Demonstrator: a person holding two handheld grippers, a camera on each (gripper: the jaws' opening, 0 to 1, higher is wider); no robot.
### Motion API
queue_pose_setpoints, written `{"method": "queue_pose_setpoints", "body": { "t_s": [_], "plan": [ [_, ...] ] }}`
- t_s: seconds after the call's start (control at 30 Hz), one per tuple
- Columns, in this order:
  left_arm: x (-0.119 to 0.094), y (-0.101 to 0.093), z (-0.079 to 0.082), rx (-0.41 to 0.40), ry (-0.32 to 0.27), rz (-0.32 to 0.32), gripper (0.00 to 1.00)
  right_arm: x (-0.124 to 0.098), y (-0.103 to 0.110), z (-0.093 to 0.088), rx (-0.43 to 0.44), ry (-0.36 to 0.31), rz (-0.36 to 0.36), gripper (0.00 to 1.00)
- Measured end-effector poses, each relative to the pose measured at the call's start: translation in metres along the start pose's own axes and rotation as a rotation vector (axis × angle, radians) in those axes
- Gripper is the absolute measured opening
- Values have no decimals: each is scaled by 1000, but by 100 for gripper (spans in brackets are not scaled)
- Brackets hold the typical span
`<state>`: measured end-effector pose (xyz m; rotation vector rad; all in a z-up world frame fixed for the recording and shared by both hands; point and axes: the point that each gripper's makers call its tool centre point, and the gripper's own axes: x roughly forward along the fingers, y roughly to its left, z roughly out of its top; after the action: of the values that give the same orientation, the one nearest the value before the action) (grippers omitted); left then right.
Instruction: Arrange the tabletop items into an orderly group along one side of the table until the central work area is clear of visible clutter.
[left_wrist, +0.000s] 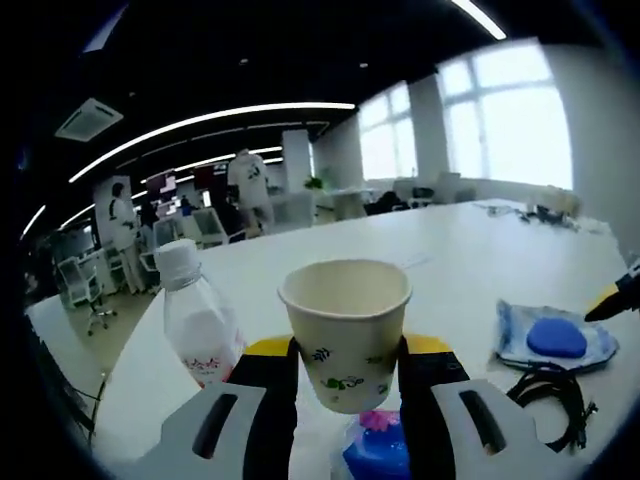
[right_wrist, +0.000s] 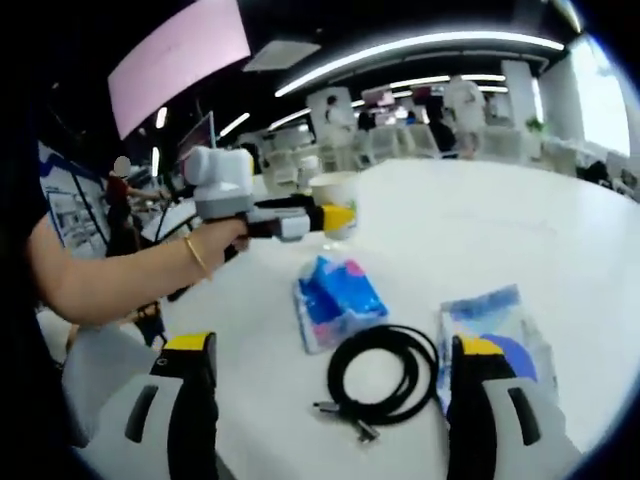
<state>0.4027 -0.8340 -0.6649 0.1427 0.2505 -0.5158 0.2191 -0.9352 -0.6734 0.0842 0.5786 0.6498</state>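
Holding a paper cup (left_wrist: 346, 330) off the white worktop (left_wrist: 470, 250), the left tool (left_wrist: 346, 385) has its jaws clamped on both sides of the cup, cup upright. In the right gripper view the same left tool (right_wrist: 318, 218) shows at 11 o'clock, in a hand (right_wrist: 222, 240) with a bracelet, the cup (right_wrist: 333, 200) at its tip.

Right tool (right_wrist: 330, 385) hovers with jaws wide apart, nothing between them but the coiled black cable (right_wrist: 385, 375) lying on the worktop (right_wrist: 480, 225).

Open room: left gripper view, broad bare worktop from 12 to 2 o'clock, out to the far edge by the windows. Near edge runs down at 8 o'clock, floor and chairs beyond.

Clutter, left gripper view: water bottle (left_wrist: 200, 320) at 9 o'clock, just beside the cup; blue packet (left_wrist: 375, 450) at 6 o'clock under the cup; plastic bag with a blue piece (left_wrist: 555, 338) at 3 o'clock; black cable (left_wrist: 548, 395) at 4 o'clock, near the bag. Right gripper view: blue tissue pack (right_wrist: 335, 300) centre, the bag (right_wrist: 490, 325) at 4 o'clock beside the cable.

People stand far back in the room.
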Motion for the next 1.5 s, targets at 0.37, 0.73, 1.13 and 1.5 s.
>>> {"method": "queue_pose_setpoints", "body": {
  "t_s": [0.37, 0.73, 1.13, 1.5],
  "plan": [
    [27, 12, -20, -41, 15, 4, 37, 1, -20, -10, -40, 36, -71, 93],
    [45, 14, -35, -26, 33, 18, 37, -1, -26, -22, -54, 75, -89, 92],
    [50, 24, -57, -90, 80, 33, 36, -5, -34, -23, -3, 73, -106, 90],
    [52, 23, -59, -74, 71, 47, 38, -7, -28, -22, 15, 65, -87, 90]
  ]
}}
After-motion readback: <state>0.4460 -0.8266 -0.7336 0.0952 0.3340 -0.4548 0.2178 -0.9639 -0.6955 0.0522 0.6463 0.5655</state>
